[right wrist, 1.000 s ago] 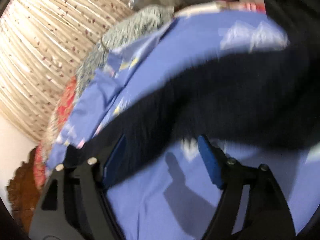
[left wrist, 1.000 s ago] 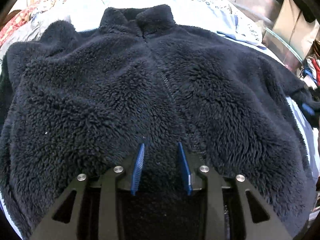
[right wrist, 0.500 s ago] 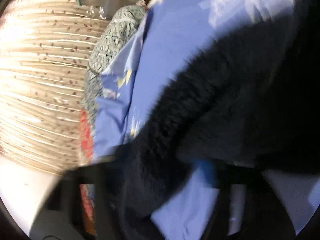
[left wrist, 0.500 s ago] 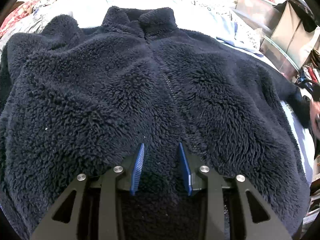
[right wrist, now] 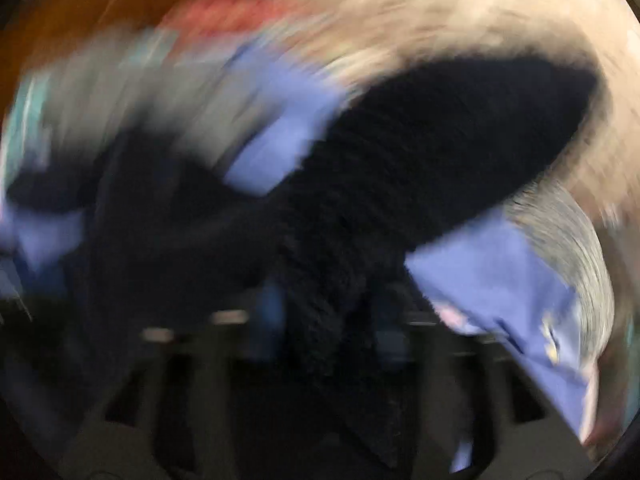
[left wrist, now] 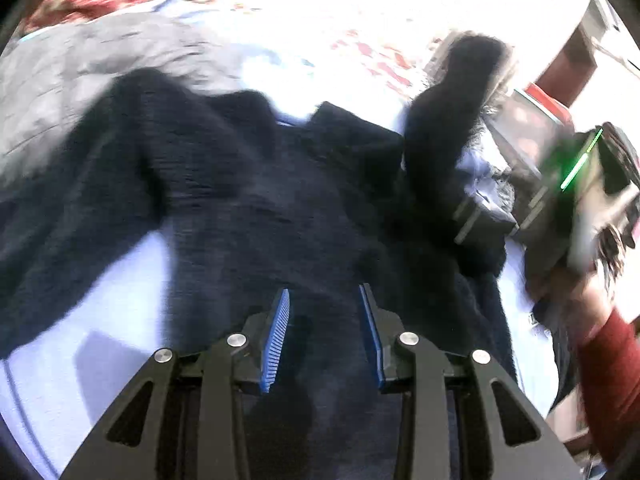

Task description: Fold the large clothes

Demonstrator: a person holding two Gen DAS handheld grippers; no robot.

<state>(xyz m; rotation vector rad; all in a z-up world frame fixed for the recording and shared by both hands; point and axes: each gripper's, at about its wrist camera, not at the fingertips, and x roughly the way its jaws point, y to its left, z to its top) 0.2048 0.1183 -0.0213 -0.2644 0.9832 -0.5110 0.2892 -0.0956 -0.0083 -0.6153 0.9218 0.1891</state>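
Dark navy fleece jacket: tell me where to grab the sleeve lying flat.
Pinch the flat sleeve of the dark navy fleece jacket towards its outer end, coming in from the bare light blue bedsheet side; it splays away from the body, edge exposed there.

One dark fleece jacket (left wrist: 280, 200) lies on one pale blue sheet (left wrist: 100, 320). One grey garment (left wrist: 80, 68) sits behind it. Two grippers show: the left gripper (left wrist: 324, 332) with two blue fingers (left wrist: 276, 336), and the right gripper (left wrist: 484, 216).
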